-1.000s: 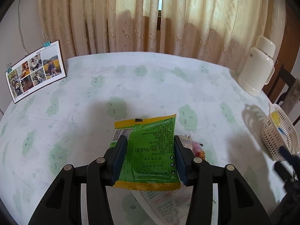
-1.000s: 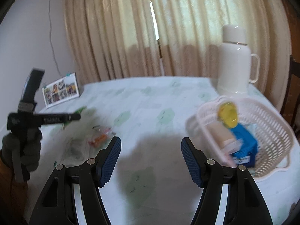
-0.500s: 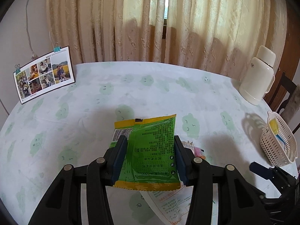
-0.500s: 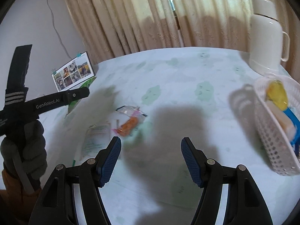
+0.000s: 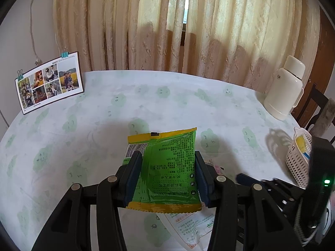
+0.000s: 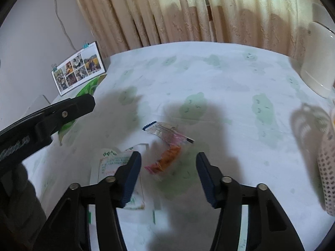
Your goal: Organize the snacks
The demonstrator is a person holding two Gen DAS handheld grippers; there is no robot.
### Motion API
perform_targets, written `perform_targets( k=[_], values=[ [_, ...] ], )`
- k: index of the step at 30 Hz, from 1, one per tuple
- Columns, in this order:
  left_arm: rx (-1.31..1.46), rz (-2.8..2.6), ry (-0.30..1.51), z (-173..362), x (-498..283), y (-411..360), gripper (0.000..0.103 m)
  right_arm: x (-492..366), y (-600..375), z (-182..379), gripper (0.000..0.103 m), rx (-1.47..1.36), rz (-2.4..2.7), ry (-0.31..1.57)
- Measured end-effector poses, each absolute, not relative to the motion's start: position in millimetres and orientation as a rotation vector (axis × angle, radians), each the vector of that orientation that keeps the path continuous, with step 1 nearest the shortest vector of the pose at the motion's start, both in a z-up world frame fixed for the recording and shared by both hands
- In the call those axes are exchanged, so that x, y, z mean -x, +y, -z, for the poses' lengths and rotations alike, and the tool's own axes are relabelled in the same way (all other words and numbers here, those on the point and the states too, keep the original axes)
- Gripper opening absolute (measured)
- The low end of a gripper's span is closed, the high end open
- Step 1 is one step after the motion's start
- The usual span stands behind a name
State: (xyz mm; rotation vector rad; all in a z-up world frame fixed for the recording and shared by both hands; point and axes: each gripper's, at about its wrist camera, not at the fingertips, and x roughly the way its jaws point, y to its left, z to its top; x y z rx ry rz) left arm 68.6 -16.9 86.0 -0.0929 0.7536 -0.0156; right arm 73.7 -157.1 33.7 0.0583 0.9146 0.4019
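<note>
My left gripper (image 5: pixel 167 175) is shut on a green and yellow snack packet (image 5: pixel 167 167), held above the table. In the right wrist view the same packet (image 6: pixel 88 87) shows behind the left gripper's black body (image 6: pixel 48 115). My right gripper (image 6: pixel 167 173) hovers over a small clear packet with orange snacks (image 6: pixel 167 154); its jaws are closing, and the packet lies on the cloth between and just beyond the fingertips, not pressed. A white flat sachet (image 6: pixel 113 163) lies by the left pad (image 6: pixel 130 177). The white basket (image 5: pixel 299 156) holds a yellow item.
A round table with a green-patterned cloth (image 5: pixel 125 115). A photo calendar (image 5: pixel 49 83) stands at the far left, a white thermos (image 5: pixel 284 92) at the far right. Curtains hang behind. A dark chair (image 5: pixel 316 102) stands past the thermos. A gloved hand (image 6: pixel 14 198) holds the left gripper.
My right gripper swung left away from the basket and came down over the small orange packet, with its fingers drawing closer. The left gripper kept still with the green packet.
</note>
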Motion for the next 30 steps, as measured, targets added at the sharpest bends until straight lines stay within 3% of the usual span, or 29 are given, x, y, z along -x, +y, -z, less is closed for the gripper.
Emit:
perform_targets(
  k=[7,30],
  values=[
    [0.101,0.017,0.755,-86,-69,-16,0.045,-92,-144,-17,0.035,-0.036,-0.361,0.967],
    [0.108,0.017,0.76,-84,-68,-19,0.046,-82,-149,-20,0.024,-0.06,-0.368,0.924]
  ],
)
